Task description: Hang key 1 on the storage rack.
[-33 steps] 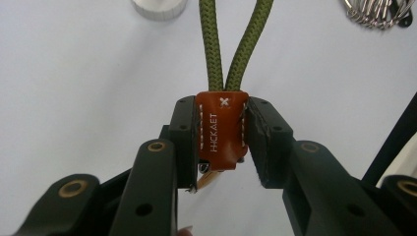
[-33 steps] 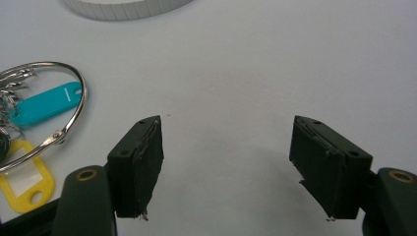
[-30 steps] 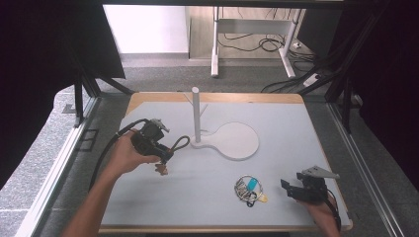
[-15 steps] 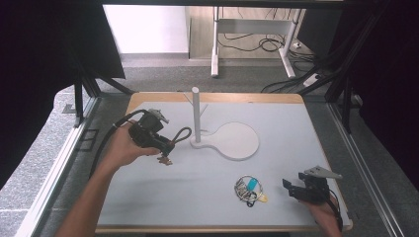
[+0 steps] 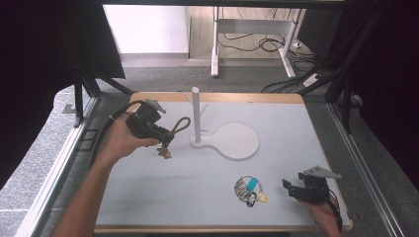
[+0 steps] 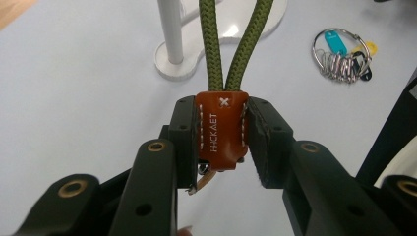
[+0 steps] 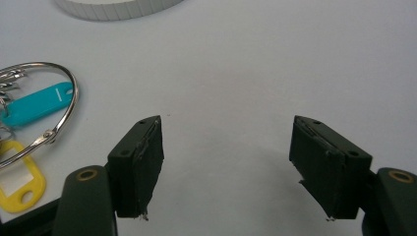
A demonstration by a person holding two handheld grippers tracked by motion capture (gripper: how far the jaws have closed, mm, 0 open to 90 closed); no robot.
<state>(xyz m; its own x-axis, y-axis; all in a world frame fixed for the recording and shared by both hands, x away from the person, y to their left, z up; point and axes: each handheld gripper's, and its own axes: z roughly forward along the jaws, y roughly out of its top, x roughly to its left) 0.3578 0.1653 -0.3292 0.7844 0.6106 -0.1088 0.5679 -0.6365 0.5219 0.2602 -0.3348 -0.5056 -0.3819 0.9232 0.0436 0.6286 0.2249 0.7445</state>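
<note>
My left gripper [image 5: 165, 139] is shut on a brown leather tab [image 6: 222, 129] that joins an olive-green rope loop [image 6: 236, 44]. It holds the loop [image 5: 182, 123] in the air, just left of a white stand's upright post [image 5: 195, 116]. The loop points toward the post [image 6: 169, 29], apart from it. A small brown piece [image 5: 162, 153] hangs under the jaws. The stand's round base [image 5: 237, 140] lies flat on the table. My right gripper [image 5: 291, 189] rests at the front right, open [image 7: 227, 130], with nothing between its pads.
A key ring [image 5: 248, 189] with teal and yellow tags lies just left of the right gripper, also seen as key ring [image 7: 34, 105] and key ring [image 6: 344, 51]. The grey table top [image 5: 306, 123] has a wooden rim, with black frame legs at both sides.
My left gripper has risen and moved right toward the post, carrying the rope loop. The right gripper has stayed where it was.
</note>
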